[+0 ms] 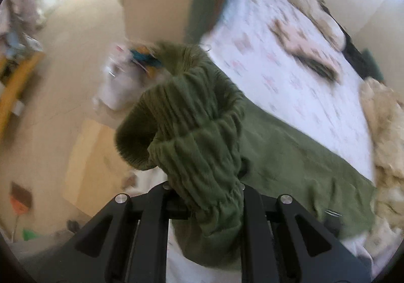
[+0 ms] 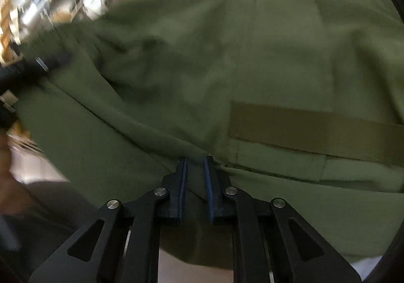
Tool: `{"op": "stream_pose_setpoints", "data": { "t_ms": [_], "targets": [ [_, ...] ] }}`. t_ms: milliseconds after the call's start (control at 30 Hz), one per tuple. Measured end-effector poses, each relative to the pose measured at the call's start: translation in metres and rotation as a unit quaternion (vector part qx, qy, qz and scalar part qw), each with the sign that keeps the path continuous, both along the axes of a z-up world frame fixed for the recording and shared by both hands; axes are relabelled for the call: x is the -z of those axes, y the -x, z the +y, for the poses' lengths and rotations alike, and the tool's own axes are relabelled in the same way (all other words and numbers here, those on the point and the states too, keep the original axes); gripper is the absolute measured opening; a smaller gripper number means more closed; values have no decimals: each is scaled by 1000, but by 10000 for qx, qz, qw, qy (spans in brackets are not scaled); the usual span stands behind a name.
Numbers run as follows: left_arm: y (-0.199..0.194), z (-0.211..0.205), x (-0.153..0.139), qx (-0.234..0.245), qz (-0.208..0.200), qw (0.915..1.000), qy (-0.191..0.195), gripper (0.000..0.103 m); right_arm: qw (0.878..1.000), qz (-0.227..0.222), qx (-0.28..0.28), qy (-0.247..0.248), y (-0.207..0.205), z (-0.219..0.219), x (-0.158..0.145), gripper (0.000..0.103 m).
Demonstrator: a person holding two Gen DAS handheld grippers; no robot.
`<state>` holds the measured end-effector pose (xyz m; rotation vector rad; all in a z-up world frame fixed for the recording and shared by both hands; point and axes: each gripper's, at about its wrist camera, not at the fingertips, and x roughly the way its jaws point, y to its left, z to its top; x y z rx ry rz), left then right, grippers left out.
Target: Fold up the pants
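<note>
The olive green pants (image 1: 290, 156) lie partly on a bed with a white patterned sheet (image 1: 290, 60). My left gripper (image 1: 204, 197) is shut on the ribbed elastic waistband (image 1: 192, 116), which bunches up over its fingers and hides the tips. In the right wrist view the pants (image 2: 202, 68) fill the frame, with a tan strap (image 2: 315, 128) across them. My right gripper (image 2: 196, 159) is shut on a fold of the green cloth, its fingers close together with fabric between them. The left gripper (image 2: 30, 68) shows blurred at the left edge.
Folded clothes (image 1: 303, 50) and pillows (image 1: 320, 17) lie on the far side of the bed. A cream blanket (image 1: 386, 136) is at the right. A white bag (image 1: 118, 86) and a wooden chair (image 1: 15, 86) stand on the beige floor to the left.
</note>
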<state>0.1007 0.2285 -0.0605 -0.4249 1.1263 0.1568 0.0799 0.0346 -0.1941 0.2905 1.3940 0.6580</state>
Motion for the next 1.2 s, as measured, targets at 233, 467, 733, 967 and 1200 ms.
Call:
{"op": "stream_pose_setpoints", "data": {
  "t_ms": [233,467,733,967,1200],
  "targets": [
    [-2,-29,-20,480,-381,9979,-209,10,9984,-491,180,-203,-1,-46,-37,14],
    [2,-77,-42,1390,-922,9852,-401,10,9978,561,342,-60,-26,-80,10,0],
    [13,-145,-60,2290,-1475,9585,-835,10,9974,-262,674,24,-8,-155,-48,8],
    [4,-230,-55,2798,-1581,9402,-1125,10,9768,-661,1986,442,-14,-301,-100,29],
    [12,-347,40,3948,-607,8937,-2041,12,9350,-486,3496,-353,4,-380,-85,70]
  ]
}}
